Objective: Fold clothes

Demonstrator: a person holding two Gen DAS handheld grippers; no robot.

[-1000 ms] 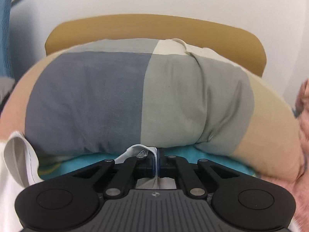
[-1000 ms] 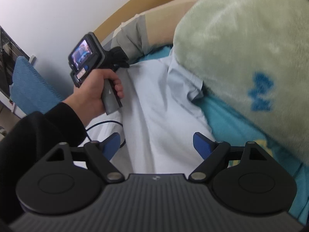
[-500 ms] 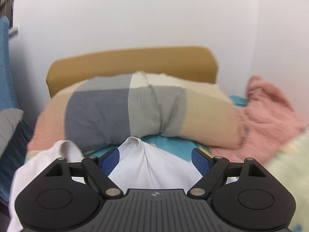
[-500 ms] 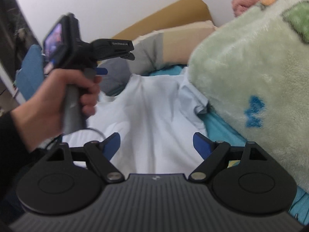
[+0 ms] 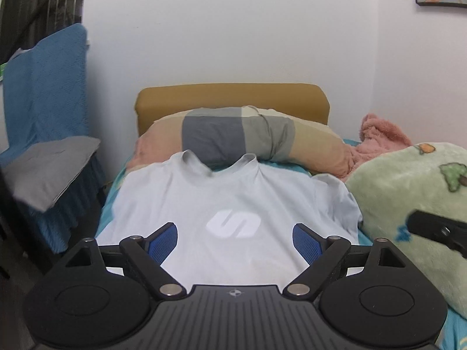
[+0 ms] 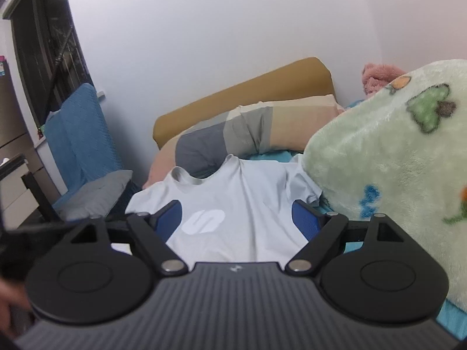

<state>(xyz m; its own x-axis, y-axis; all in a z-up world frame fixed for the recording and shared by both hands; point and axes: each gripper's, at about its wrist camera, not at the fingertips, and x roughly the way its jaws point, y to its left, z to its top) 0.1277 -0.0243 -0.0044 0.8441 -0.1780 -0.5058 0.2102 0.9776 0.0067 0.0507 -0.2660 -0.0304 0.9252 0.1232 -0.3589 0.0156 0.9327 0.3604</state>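
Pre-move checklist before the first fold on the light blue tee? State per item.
1. T-shirt spread face up, logo showing: ok.
2. Left gripper free of cloth, nothing between its pads: ok.
3. Right gripper open and empty: ok.
4. Collar flat: not ok, it rides up against the pillow.
5. Sleeve on the green blanket side laid out: not ok, bunched against the blanket.
6. Hem straight: cannot tell, hidden behind the grippers in both views.
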